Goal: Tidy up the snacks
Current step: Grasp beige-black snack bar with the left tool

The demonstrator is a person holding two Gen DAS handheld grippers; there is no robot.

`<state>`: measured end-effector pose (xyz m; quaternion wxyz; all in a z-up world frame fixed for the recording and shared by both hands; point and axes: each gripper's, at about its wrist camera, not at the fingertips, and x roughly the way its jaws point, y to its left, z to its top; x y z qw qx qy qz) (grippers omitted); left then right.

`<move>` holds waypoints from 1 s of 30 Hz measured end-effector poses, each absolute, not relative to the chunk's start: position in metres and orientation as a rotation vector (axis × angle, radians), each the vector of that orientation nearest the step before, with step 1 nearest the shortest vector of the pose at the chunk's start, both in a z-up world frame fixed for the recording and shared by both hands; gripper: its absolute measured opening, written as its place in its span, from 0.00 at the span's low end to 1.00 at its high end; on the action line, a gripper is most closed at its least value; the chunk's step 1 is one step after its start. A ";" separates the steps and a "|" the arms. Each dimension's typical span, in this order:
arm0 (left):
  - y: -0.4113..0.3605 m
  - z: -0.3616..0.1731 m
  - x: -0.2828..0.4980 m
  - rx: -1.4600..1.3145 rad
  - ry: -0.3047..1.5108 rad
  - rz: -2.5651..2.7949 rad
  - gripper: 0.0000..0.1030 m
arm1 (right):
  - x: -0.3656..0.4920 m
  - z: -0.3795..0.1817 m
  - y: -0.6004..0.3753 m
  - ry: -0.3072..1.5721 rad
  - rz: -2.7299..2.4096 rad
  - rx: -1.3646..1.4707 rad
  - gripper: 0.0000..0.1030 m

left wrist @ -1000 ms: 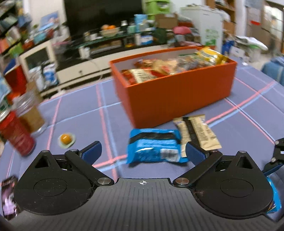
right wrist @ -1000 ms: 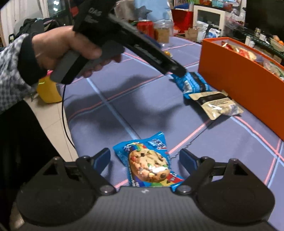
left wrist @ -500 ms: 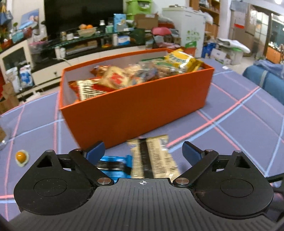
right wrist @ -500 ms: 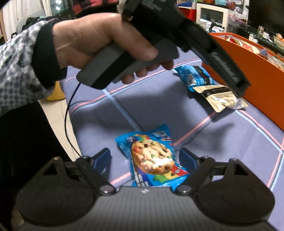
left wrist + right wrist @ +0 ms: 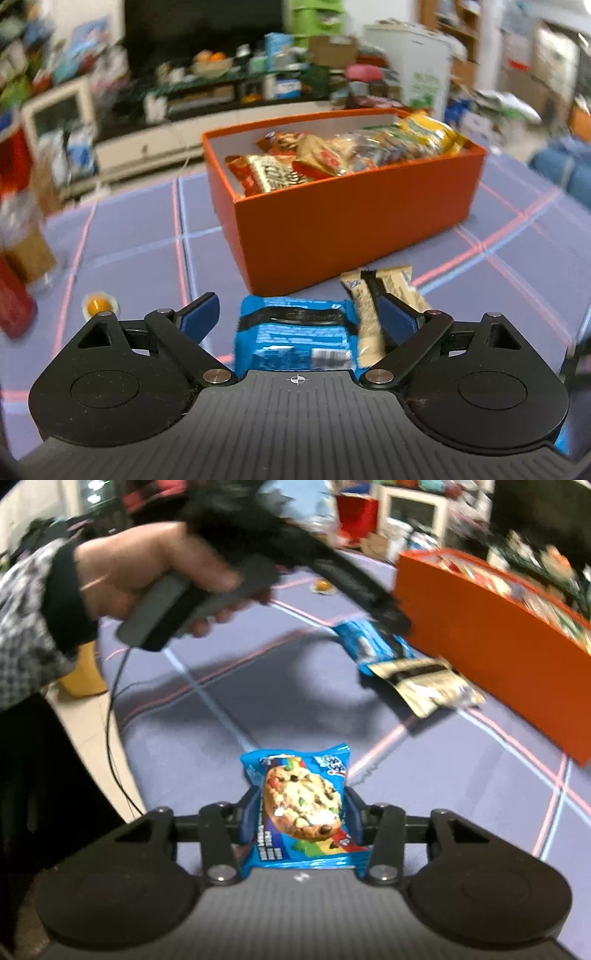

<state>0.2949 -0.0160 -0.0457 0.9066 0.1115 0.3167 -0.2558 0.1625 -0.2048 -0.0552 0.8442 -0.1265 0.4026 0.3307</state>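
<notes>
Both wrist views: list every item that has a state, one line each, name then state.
left gripper: open, blue wrapper between its fingers, not clamped.
right gripper: shut on cookie packet.
cookie packet: sealed, pinched at both sides.
blue wrapper: sealed, flat on the tablecloth.
beige packet: sealed, lying beside the blue wrapper.
orange box: lidless, filled with snacks.

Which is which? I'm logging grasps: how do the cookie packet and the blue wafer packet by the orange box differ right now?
The cookie packet is clamped in the right tool, while the blue wafer packet lies on the cloth between the open fingers of the left tool, unheld. The cookie packet sits well short of the orange box; the wafer packet lies just in front of it, overlapping a beige bar. Both have blue wrappers.
</notes>
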 end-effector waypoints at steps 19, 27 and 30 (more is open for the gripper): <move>-0.097 -0.057 0.295 0.134 0.740 -0.634 0.61 | 0.162 -0.056 -0.199 0.863 0.693 -0.266 0.60; -0.101 -0.078 0.317 0.041 0.883 -0.561 0.40 | 0.160 -0.056 -0.199 0.865 0.696 -0.265 0.62; -0.108 -0.078 0.307 0.088 0.879 -0.592 0.40 | 0.160 -0.055 -0.200 0.867 0.697 -0.264 0.62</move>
